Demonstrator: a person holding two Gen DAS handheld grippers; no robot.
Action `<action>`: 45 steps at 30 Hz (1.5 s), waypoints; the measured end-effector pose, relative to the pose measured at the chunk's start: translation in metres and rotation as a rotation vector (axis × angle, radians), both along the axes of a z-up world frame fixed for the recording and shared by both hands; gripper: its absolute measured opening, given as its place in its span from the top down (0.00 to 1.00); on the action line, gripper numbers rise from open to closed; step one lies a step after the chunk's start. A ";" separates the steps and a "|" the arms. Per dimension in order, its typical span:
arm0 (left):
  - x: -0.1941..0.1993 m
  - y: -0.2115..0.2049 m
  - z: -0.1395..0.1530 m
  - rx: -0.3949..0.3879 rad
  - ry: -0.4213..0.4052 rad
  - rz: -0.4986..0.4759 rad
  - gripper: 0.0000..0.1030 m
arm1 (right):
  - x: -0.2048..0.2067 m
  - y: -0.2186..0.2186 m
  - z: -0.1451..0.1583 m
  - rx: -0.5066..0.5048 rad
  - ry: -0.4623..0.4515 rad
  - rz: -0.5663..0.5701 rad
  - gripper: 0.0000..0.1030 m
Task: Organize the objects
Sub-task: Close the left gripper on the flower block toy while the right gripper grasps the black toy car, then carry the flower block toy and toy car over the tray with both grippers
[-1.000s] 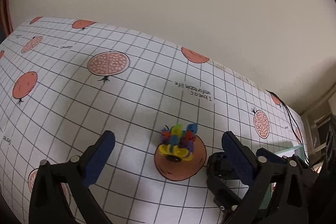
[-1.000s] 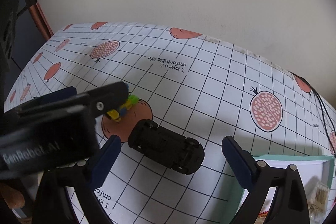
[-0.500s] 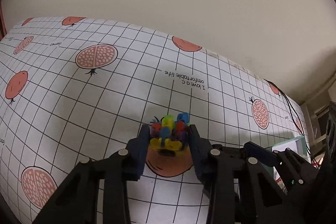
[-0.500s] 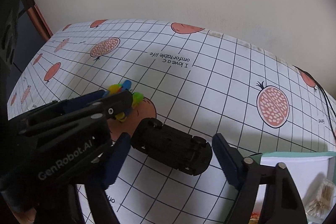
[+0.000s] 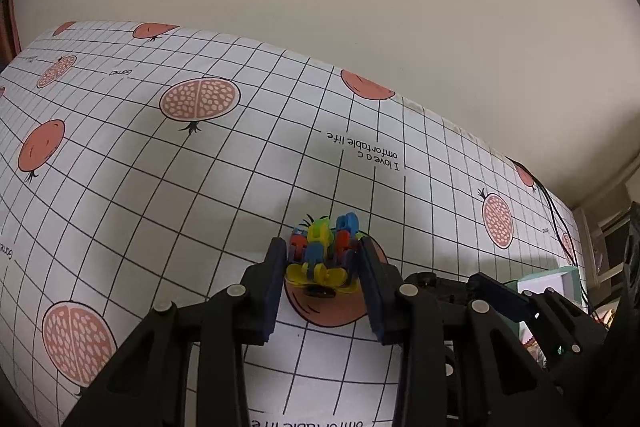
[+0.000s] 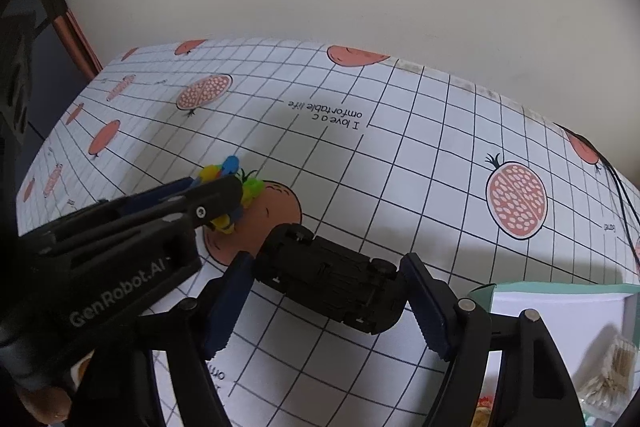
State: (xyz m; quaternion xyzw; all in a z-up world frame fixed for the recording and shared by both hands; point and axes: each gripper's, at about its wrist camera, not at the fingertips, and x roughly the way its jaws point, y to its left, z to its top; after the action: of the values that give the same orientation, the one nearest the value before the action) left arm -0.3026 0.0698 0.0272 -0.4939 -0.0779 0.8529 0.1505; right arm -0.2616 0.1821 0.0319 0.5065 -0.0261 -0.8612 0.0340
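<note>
So, going left to right: the left gripper (image 5: 322, 263) has its blue pads pressed against both sides of the colourful plastic toy (image 5: 323, 251), so it's clamped on it. The toy sits on one of the orange fruit prints, roughly mid-table and well away from the far edge along the wall. Can't tell if it's lifted off the tablecloth (image 5: 160, 187) yet, looks about level with it.

Next over, just beside that, is the black toy car (image 6: 330, 281), lying on its roof with the underside and wheels up. The right gripper (image 6: 326, 301) straddles it with its jaws apart, one pad near each end and not quite touching as far as I can see. Key bit: the car's long axis runs across the gap between the pads, so closing would pinch it nose to tail, not across the doors. My guess is that grip works but could pivot.

Far right, at the near right corner of the table, there's a mint-green box (image 6: 560, 291), likely where things go. The right gripper is clearly the closer one to it.
</note>
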 end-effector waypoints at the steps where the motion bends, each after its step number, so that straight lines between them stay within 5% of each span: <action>1: 0.001 0.000 0.002 0.002 0.001 0.002 0.64 | 0.002 0.000 0.002 0.002 0.002 0.000 0.25; 18: 0.056 -0.006 0.048 0.008 -0.013 0.019 0.64 | 0.071 0.008 0.053 0.025 0.038 -0.031 0.25; 32: 0.142 -0.017 0.078 -0.034 -0.005 -0.013 0.64 | 0.162 0.017 0.082 0.027 0.063 -0.067 0.25; 45: 0.214 -0.017 0.077 -0.044 -0.015 -0.032 0.64 | 0.233 0.033 0.090 0.038 0.064 -0.104 0.25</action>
State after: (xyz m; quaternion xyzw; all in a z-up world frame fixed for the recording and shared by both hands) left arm -0.0883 0.0533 0.1042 -0.5047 -0.0521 0.8481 0.1527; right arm -0.0285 0.2155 0.1219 0.4773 -0.0351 -0.8778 -0.0196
